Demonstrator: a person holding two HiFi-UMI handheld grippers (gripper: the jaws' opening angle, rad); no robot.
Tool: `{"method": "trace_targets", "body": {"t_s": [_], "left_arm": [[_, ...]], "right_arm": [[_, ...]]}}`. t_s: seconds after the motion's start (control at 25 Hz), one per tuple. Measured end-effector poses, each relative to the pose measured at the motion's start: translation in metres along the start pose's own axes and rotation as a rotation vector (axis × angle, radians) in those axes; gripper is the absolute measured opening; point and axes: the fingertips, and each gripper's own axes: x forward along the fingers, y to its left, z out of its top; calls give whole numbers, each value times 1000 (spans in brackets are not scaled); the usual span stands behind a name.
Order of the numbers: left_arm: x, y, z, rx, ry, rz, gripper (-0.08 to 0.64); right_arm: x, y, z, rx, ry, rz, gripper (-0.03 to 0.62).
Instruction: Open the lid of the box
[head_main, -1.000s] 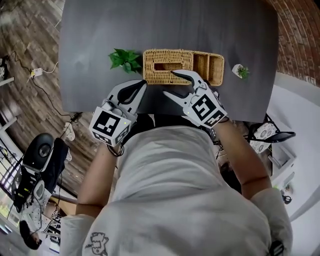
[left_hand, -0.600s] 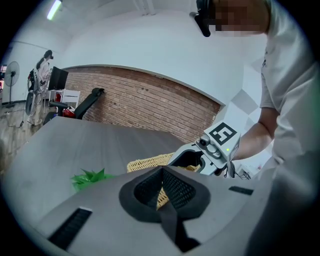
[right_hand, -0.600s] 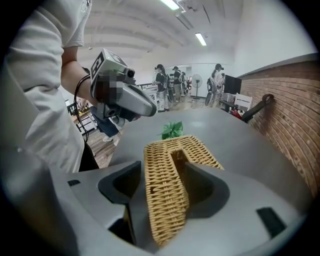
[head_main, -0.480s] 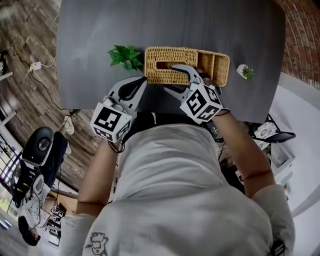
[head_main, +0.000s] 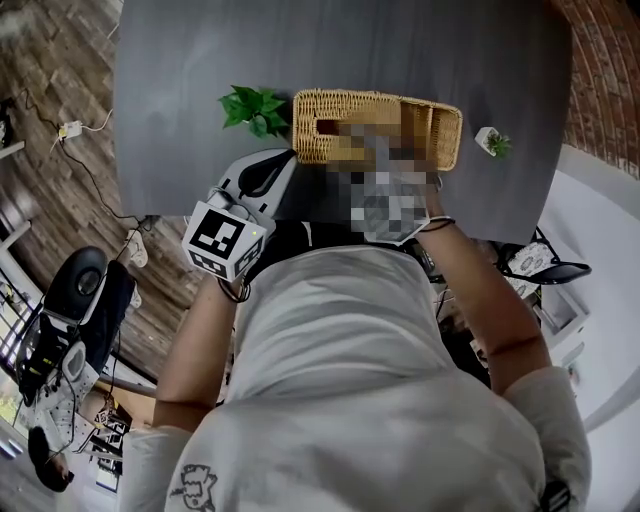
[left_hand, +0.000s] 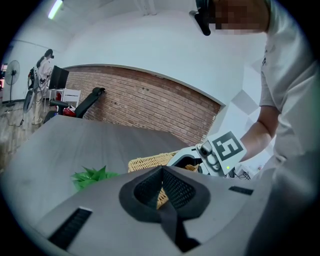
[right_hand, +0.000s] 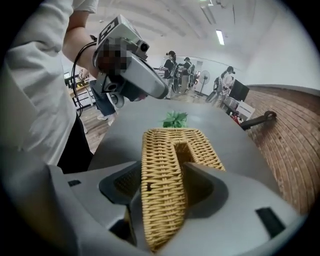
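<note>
The woven tan wicker lid (right_hand: 159, 200) of the rectangular wicker box (head_main: 438, 130) is pinched edgewise between my right gripper's (right_hand: 162, 167) jaws, over the dark grey table (head_main: 170, 90). My left gripper (left_hand: 162, 172), jaws together on nothing, hangs just to its left. The lid looks slightly raised, though I can't be sure.

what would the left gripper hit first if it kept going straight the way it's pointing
Probably the yellow woven wicker box, near its left end: wicker shows just beyond the tips of the shut left gripper. The small green leafy plant lies left of that line. Depth is uncertain.
</note>
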Motion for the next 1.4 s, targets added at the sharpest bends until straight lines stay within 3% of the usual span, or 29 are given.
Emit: {"method": "trace_targets", "body": {"t_s": [0.24, 0.44, 0.76, 0.88, 0.96, 1.4], "left_arm": [[-10, -2, -1, 4, -10, -3, 12], [-19, -5, 0, 19, -12, -12, 12], [-27, -5, 10, 38, -22, -14, 12], [-27, -4, 16, 49, -21, -11, 12], [-27, -2, 21, 56, -22, -9, 12], [-22, -4, 41, 85, -31, 9, 12]], "right_arm": [[2, 0, -1, -20, -8, -12, 256], [-1, 0, 1, 8, 17, 36, 255], [-27, -9, 21, 83, -26, 135, 237], [-39, -14, 32, 60, -47, 139, 207], [-46, -16, 39, 40, -56, 140, 151], [-79, -61, 69, 5, -131, 117, 70]]}}
